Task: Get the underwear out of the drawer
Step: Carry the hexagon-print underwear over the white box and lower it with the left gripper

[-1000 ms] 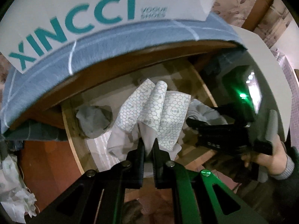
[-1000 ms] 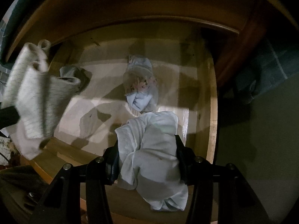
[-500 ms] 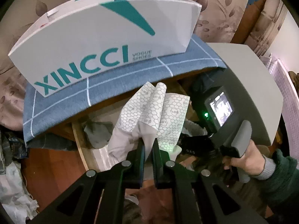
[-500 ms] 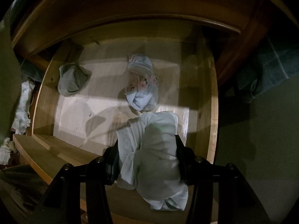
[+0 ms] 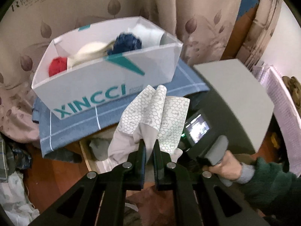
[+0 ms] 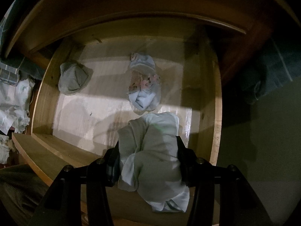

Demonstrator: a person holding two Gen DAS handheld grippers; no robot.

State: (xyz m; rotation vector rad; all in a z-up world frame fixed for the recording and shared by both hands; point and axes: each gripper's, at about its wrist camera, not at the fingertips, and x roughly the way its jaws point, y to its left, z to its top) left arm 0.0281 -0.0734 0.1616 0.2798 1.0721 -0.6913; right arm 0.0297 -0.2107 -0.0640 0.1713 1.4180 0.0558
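My left gripper (image 5: 149, 146) is shut on a white hexagon-patterned pair of underwear (image 5: 154, 111), held up in front of a white XINCCI shoe box (image 5: 105, 86). My right gripper (image 6: 147, 156) is shut on a pale bundled pair of underwear (image 6: 150, 150) over the front right of the open wooden drawer (image 6: 214, 113). Inside the drawer lie a grey rolled piece (image 6: 74, 79) at the left and a light blue floral piece (image 6: 144, 86) in the middle. In the left wrist view a hand (image 5: 225, 162) holds the right gripper's handle.
The shoe box holds red, white and dark blue rolled items (image 5: 126, 43) and stands on a blue checked cloth (image 5: 79, 124). A curtain (image 5: 169, 9) hangs behind it. A grey flat surface (image 5: 235, 94) lies to the right. Crumpled white plastic (image 6: 13, 109) sits left of the drawer.
My left gripper has risen with the patterned underwear, from inside the drawer to the height of the shoe box. The patterned piece has left the right wrist view. The right gripper has stayed put.
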